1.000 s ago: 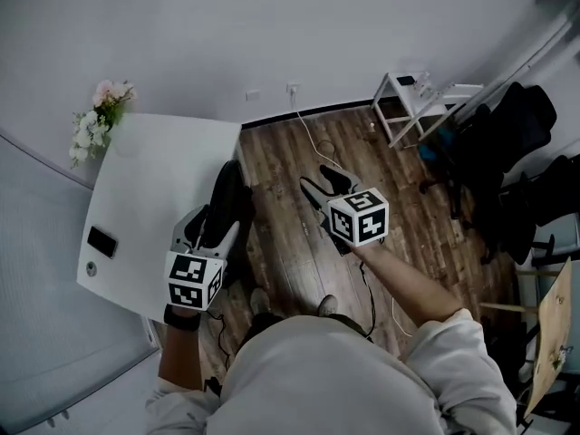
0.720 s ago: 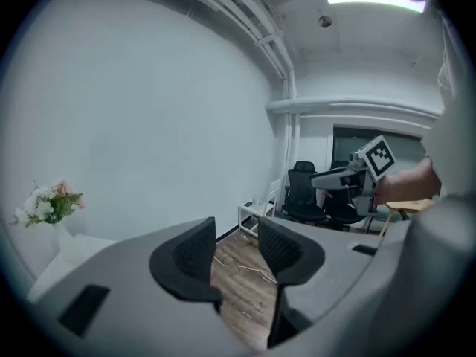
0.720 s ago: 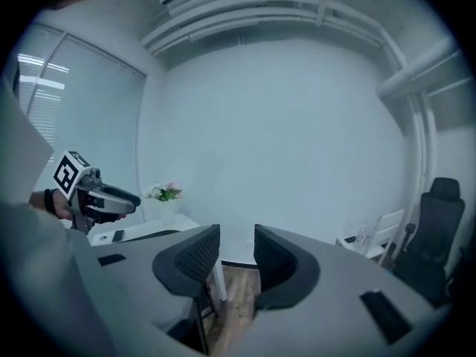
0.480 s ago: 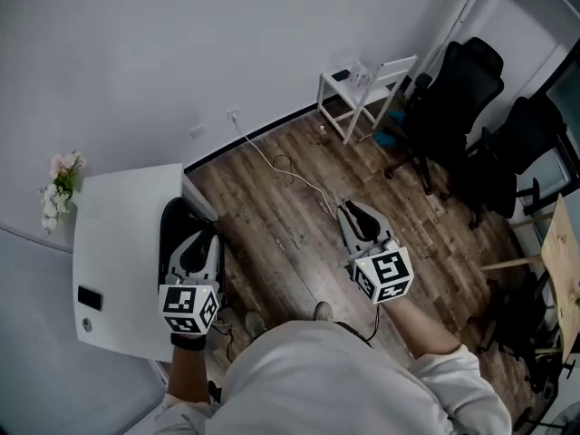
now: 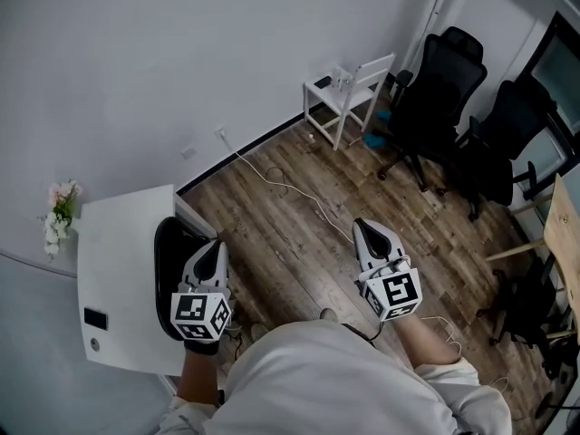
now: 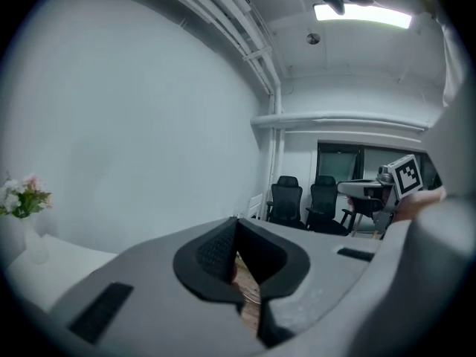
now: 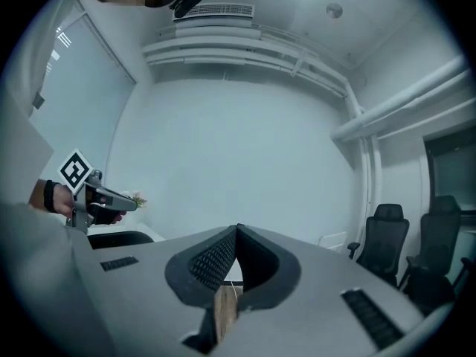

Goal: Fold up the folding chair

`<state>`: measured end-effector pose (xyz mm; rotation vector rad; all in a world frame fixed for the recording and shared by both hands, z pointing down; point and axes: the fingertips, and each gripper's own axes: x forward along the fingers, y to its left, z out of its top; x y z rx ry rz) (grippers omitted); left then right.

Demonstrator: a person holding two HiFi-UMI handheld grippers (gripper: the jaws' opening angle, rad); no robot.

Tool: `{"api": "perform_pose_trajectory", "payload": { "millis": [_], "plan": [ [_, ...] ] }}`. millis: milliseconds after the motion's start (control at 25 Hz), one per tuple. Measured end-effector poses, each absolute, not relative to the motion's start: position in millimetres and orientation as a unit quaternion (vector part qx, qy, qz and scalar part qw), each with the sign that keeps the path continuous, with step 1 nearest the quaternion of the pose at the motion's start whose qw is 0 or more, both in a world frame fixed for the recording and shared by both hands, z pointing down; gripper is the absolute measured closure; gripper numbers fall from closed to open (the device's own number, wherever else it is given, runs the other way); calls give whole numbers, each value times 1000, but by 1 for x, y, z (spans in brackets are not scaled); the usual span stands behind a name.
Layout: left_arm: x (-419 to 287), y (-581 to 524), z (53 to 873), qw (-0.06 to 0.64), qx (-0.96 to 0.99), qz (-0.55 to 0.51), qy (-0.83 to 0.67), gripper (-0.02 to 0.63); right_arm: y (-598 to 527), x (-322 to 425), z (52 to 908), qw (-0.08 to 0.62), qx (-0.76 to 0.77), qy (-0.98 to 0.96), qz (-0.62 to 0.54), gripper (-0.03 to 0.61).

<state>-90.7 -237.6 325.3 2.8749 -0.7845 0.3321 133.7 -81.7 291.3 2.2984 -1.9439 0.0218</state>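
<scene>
Table [image 5: 122, 243] left — folding chair [image 5: 340, 93] far — office chairs [image 5: 444, 84] right.

**Cam layout: 1 overhead, 2 at jaw level**

Head view: high, steeply down onto wood floor [image 5: 290, 216], white table [image 5: 118, 234] at left. Gripper views: close behind own jaws, approx. level across rm. Left gripper view catches right gripper [image 6: 346, 188], right gripper view catches left gripper [image 7: 134, 204]. All 3 share black office chairs [image 5: 435, 89].
</scene>
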Motion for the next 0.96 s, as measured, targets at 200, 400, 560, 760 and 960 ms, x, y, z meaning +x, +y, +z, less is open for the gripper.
{"api": "perform_pose_trajectory", "payload": {
  "millis": [200,400,560,760,960],
  "plan": [
    [-89,-232,329,75,956,117,-259,606,-79,133,287,54,763,-645,2,561],
    [-95,-232,332,76,954,119,-265,606,-82,130,286,51,761,-646,-1,561],
    [-101,-233,333,82,952,119,-271,606,-84,128,287,51,759,-649,1,561],
    [-103,-232,336,85,951,120,-272,606,-83,127,291,53,758,-650,4,561],
    [-104,-228,339,88,951,122,-272,606,-79,128,296,57,758,-650,5,561]
  ]
}}
